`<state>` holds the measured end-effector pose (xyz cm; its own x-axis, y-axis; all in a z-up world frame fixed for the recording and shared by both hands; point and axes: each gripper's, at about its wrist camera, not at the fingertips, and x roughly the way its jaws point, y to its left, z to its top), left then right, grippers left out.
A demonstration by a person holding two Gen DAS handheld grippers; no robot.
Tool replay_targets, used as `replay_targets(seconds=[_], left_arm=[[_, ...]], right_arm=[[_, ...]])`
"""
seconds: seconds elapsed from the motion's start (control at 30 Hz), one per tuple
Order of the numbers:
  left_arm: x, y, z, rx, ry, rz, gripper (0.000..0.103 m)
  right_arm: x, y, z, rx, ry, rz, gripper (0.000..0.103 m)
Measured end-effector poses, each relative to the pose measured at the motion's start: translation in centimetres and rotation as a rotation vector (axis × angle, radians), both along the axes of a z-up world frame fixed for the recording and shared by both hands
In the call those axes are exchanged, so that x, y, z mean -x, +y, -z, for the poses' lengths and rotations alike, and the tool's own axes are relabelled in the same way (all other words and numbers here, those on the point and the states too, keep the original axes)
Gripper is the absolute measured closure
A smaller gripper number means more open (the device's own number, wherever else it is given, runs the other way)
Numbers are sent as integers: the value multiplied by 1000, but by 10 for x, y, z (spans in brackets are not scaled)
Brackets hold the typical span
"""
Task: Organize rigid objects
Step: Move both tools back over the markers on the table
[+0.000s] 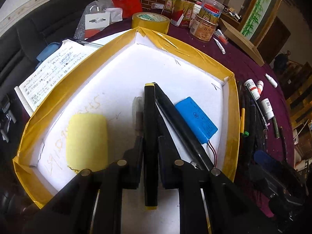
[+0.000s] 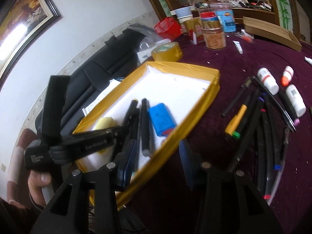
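A black marker with yellow ends [image 1: 150, 144] is held tight between the two fingers of the left gripper [image 1: 150, 150]. The marker is held over the white floor of a tray with yellow tape on its rim [image 1: 233, 117]. It points away from the camera, and its back end sticks out behind the fingers.

Inside the tray, a second black pen [image 1: 179, 124] is seen lying just to the right of the held marker. A blue battery pack [image 1: 196, 120] lies beside that pen, near the right wall, and thin red and black wires [image 1: 213, 152] come out of its near end. A soft yellow sponge [image 1: 86, 139] is seen on the left side of the tray floor.

In the right wrist view, the right gripper [image 2: 156, 165] is held with its fingers wide apart and nothing between them. It hovers over the near rim of the tray. The left gripper [image 2: 117, 134] is seen from the side, reaching into the tray.

On the purple tablecloth [image 2: 224, 74], a bunch of dark pens [image 2: 261, 117] is spread out to the right of the tray. Small white bottles [image 2: 268, 81] lie near them. A roll of yellow tape [image 2: 167, 51] sits just behind the tray's far corner.
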<state>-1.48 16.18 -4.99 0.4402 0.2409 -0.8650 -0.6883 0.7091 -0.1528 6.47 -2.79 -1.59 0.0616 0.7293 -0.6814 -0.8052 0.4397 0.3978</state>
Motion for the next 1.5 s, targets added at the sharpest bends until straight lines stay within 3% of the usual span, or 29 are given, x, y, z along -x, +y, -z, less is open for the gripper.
replay_targets(seconds=[0.17,0.33,0.37,0.47,0.5,0.6,0.7,0.9,1.03,1.1,1.2,1.33,1.37,1.4,1.5], left_arm=[[5,-2,0,-29,15,-25,88],[9,-5,4,-8,23,-33,75],[10,-8,3,-9,17,-28,71],[10,-22,-2,-34,4,16,46],[9,-25,-5,-45,1,26,43],[9,-43,-16,-120,-5,44,43],[13,-62,-33,-169,-76,77,43],[3,-100,-50,-162,-173,231,41],[-7,-119,-52,-184,-163,306,41],[-11,-126,-51,-188,-153,328,41],[-17,-132,-46,-190,-125,352,41],[-26,-135,-42,-188,-109,379,41],[-29,-136,-41,-188,-107,385,41],[-32,-137,-41,-185,-104,394,41],[-44,-138,-38,-151,-89,428,41]], right_arm=[[-10,-27,10,-10,38,50,63],[-20,-59,17,-37,85,109,63],[-21,-66,17,-47,91,121,62],[-25,-89,17,-67,100,169,59],[-27,-95,17,-70,102,183,58],[-29,-114,14,-72,95,226,58],[-32,-129,13,-59,82,270,58],[-50,-149,17,-24,91,346,58],[-70,-148,28,35,118,417,61],[-78,-145,34,70,118,435,69],[-84,-134,38,142,82,452,77],[-78,-119,39,183,13,429,77],[-76,-116,38,201,-19,438,80],[-75,-114,38,230,-44,452,91],[-73,-115,42,243,-48,441,92]])
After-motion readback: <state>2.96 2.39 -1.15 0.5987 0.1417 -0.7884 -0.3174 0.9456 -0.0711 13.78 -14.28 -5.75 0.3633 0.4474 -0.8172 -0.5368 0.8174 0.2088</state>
